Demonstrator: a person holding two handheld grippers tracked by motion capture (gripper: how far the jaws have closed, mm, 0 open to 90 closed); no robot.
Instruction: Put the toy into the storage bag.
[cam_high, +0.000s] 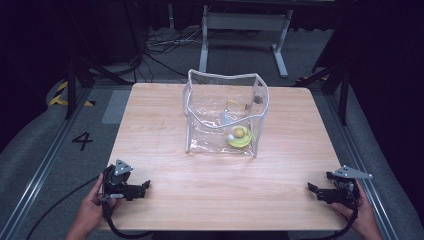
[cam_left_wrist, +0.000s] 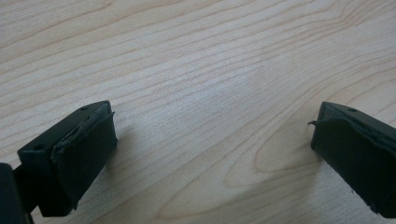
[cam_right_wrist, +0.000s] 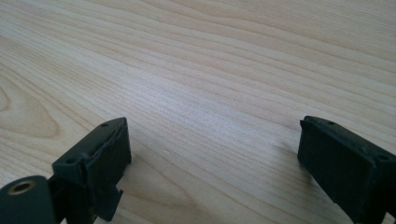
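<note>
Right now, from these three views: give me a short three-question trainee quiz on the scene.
1. True or false: the left gripper is open.
2. Where does the clear bag stand? A) table's far middle B) near left corner C) on the floor
3. Fill in: the yellow item lies ____ the bag.

Key: 1 true: both it and the right gripper rest open on the table. 2 A. 3 inside.
</note>
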